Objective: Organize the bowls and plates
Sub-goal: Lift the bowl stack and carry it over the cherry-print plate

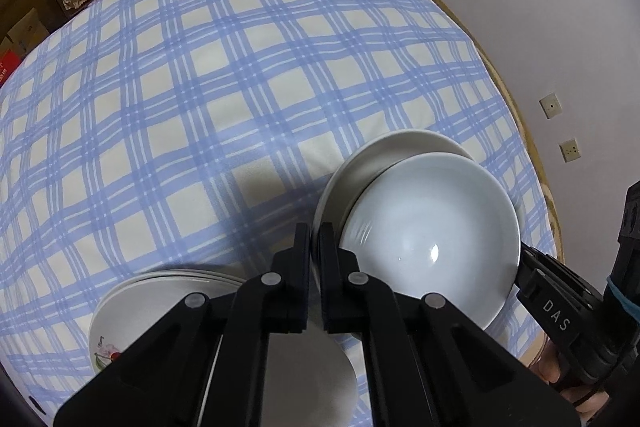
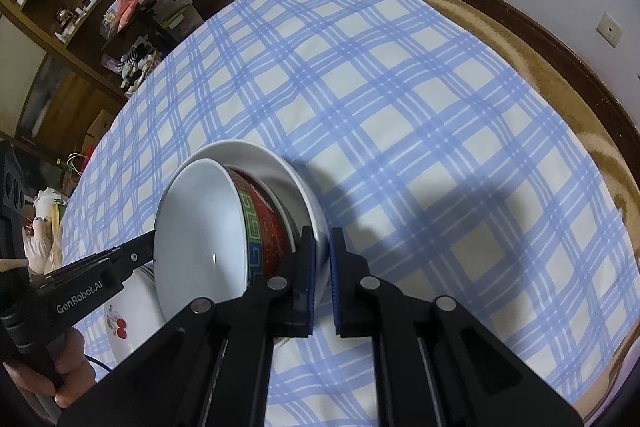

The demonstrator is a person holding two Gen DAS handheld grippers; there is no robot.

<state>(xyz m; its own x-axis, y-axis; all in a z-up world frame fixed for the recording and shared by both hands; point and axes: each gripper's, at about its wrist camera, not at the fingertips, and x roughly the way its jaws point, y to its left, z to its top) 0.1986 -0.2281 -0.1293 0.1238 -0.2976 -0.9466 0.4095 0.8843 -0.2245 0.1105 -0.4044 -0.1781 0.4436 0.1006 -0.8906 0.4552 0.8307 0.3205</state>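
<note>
A large white bowl (image 1: 400, 147) rests on the blue checked tablecloth (image 1: 240, 87). A smaller bowl (image 1: 432, 227), white inside, sits tilted in it. In the right wrist view that inner bowl (image 2: 200, 235) shows a red patterned outside within the large white bowl (image 2: 280, 171). My left gripper (image 1: 315, 243) is shut on the large bowl's near-left rim. My right gripper (image 2: 323, 247) is shut on the same bowl's rim on the opposite side. Each gripper shows in the other's view: the right gripper (image 1: 524, 261) and the left gripper (image 2: 150, 247) both reach the bowls' edge.
A stack of white plates (image 1: 160, 291) with a cherry motif (image 2: 118, 323) lies just beside the bowls, partly under my left gripper. Wooden shelves (image 2: 80, 7) with clutter stand past the table's far left. The table's edge (image 2: 560, 67) and a wall run along the right.
</note>
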